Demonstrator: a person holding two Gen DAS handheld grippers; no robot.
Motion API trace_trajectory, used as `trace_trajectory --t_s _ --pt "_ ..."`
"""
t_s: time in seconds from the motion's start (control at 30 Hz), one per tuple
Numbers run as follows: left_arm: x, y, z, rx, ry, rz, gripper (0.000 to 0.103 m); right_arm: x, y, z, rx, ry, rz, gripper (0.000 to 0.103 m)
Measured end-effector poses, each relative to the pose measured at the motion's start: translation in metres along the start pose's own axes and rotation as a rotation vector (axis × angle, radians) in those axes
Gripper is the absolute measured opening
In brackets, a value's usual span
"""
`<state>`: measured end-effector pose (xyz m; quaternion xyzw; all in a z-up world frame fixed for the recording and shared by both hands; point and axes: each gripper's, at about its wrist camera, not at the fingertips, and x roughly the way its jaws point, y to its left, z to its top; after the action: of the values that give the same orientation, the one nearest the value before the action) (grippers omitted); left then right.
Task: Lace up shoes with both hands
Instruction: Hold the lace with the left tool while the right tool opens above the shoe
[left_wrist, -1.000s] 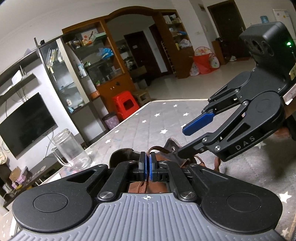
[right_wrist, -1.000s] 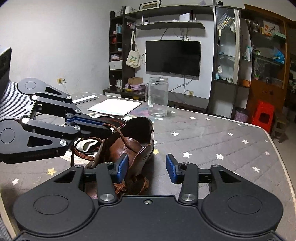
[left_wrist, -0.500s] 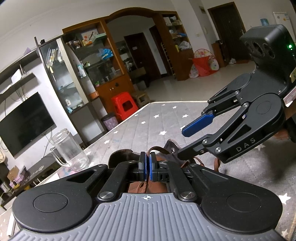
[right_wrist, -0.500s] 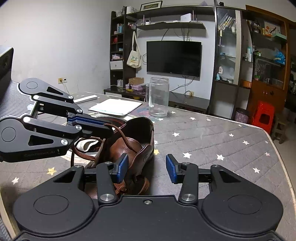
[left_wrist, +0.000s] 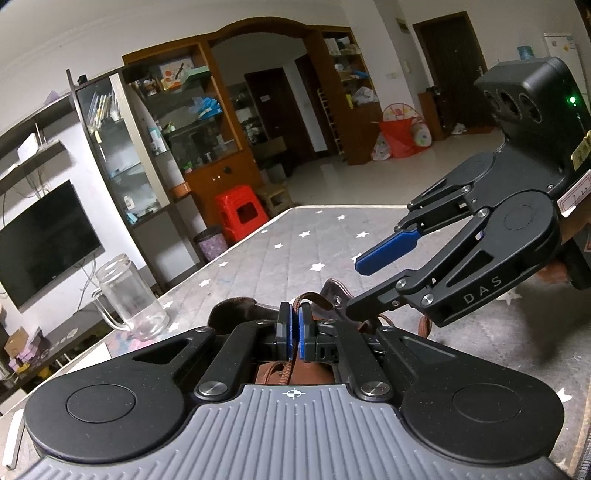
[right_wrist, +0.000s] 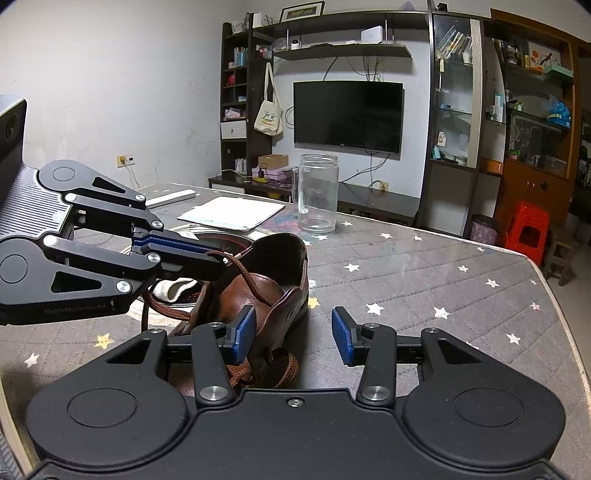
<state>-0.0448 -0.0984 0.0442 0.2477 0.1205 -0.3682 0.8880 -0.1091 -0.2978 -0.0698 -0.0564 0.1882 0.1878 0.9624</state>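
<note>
Jaws on my left gripper (left_wrist: 294, 326) pinched tight on the brown lace (right_wrist: 255, 286), holding it up off the shoe (right_wrist: 258, 295); right gripper (right_wrist: 293, 341) jaws wide, empty, with the shoe tongue just ahead of its left pad. Shoe sits on the starry surface (right_wrist: 424, 280) directly under both. Progress: early, I'd say. Lace mostly loose, coiled by the toe below my right jaws, no knot, threading left. Glass jar (right_wrist: 317, 194) far beyond.
</note>
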Motion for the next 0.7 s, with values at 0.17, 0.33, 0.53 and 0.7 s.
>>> trace_trajectory --t_s 0.17,0.33,0.53,0.7 --pt "-0.0035 0.0005 0.0003 -0.012 -0.012 -0.006 0.004 -0.0004 -0.0010 0.0000 0.001 0.000 0.003 0.048" --pt "-0.0035 0.0006 -0.0011 -0.020 -0.010 -0.011 0.004 -0.0003 -0.0002 0.0002 0.002 0.000 0.003 0.048" --pt "-0.0020 0.0003 -0.0058 -0.027 -0.010 -0.018 0.004 0.0011 -0.0017 0.0011 0.004 0.001 0.003 0.048" --pt "0.0040 -0.0011 -0.0084 -0.031 -0.001 -0.015 0.004 0.0004 -0.0013 0.0009 0.000 0.001 0.005 0.048"
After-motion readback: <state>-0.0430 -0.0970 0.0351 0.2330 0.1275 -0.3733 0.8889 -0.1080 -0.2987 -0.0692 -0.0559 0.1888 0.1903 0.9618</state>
